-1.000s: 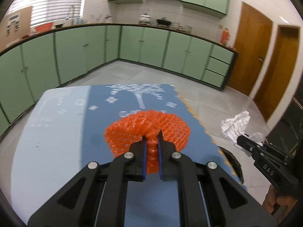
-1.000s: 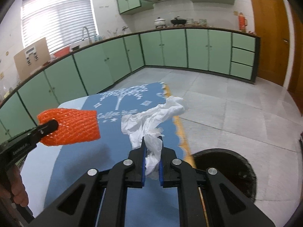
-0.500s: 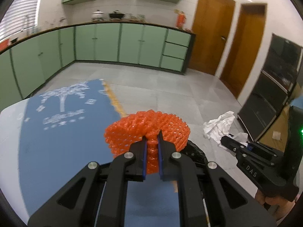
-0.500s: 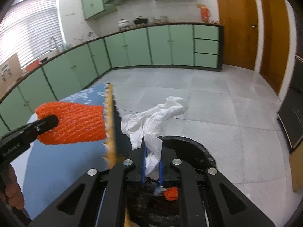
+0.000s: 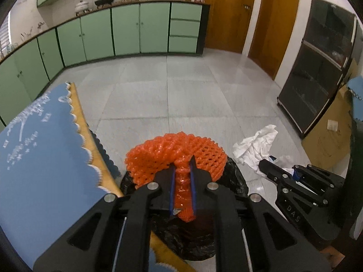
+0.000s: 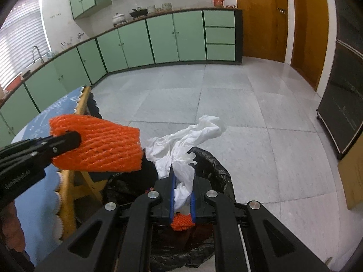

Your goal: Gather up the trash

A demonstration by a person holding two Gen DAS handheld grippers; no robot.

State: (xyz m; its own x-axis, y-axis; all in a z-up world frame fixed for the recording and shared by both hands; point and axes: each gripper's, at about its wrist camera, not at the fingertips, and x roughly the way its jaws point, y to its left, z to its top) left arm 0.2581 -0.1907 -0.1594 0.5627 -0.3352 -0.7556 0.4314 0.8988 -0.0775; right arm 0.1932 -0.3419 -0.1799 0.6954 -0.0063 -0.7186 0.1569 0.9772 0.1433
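While both hang over the black bin bag (image 5: 233, 174), the left claw (image 5: 181, 170) pinches orange foam netting (image 5: 177, 151) and the right claw (image 6: 182, 174) white tissue (image 6: 183, 138).

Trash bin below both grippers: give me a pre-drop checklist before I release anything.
1. Left gripper holds the orange foam net: ok, though its jaws have just been opening slightly.
2. Right gripper shut on the white tissue: ok.
3. Net above the black-lined bin: ok.
4. Tissue wholly above the bin: cannot tell; its loose end reaches past the rim.
5. Bin has room: cannot tell.
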